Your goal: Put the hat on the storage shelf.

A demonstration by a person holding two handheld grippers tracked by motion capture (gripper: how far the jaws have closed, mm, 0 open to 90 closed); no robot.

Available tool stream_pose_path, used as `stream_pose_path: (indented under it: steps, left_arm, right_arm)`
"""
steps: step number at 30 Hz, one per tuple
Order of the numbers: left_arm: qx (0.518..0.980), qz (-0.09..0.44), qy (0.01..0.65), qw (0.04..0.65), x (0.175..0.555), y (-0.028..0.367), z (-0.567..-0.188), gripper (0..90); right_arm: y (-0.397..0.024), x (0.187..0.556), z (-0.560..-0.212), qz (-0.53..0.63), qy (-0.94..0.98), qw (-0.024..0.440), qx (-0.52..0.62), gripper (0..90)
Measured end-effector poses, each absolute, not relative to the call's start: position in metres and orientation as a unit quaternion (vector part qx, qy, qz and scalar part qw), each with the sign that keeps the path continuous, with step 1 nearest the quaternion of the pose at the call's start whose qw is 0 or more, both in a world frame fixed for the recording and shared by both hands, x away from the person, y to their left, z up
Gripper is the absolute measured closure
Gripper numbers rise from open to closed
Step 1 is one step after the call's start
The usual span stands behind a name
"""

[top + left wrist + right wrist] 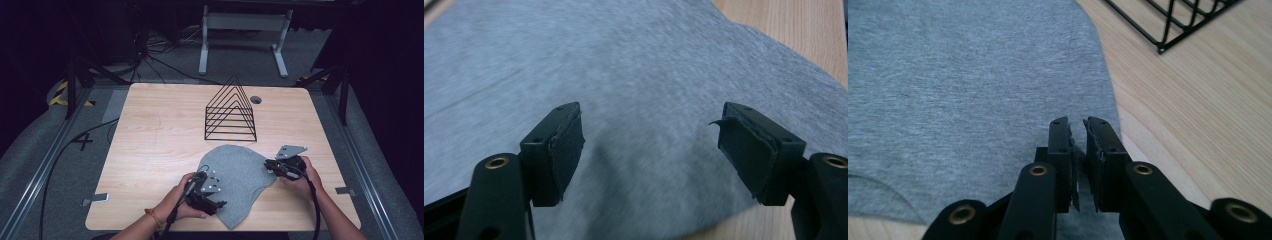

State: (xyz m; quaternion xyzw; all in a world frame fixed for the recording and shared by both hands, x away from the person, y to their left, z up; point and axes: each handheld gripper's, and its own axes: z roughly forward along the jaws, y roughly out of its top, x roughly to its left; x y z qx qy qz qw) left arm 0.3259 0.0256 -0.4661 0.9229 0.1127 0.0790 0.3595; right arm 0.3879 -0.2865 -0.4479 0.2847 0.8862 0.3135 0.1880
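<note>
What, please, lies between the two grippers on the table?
In the high view, the grey cloth spreads between the left gripper and the right gripper.

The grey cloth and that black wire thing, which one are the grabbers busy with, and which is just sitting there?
Busy with:
- grey cloth
- left gripper, jaws open over the cloth
- right gripper, jaws nearly closed at the cloth's edge

Just sitting there:
- black wire rack
- wooden table

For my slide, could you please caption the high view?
Two handheld grippers at a grey cloth before a black wire rack.
</note>
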Motion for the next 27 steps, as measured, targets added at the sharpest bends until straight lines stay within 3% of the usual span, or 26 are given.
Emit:
stream_pose_path:
  steps: [9,17,27]
  left_arm:
    - [0.922,0.096,0.143,0.347,0.34,0.041,-0.467,20.1]
    - [0.905,0.124,0.225,0.339,0.365,0.068,-0.467,17.8]
    - [0.896,0.101,0.27,0.338,0.39,0.086,-0.469,15.5]
  right_arm:
    - [-0.287,0.379,-0.452,0.309,0.886,0.162,0.305,81.2]
    - [-0.288,0.345,-0.448,0.298,0.893,0.119,0.316,77.9]
    - [-0.274,0.32,-0.446,0.297,0.905,0.083,0.292,72.4]
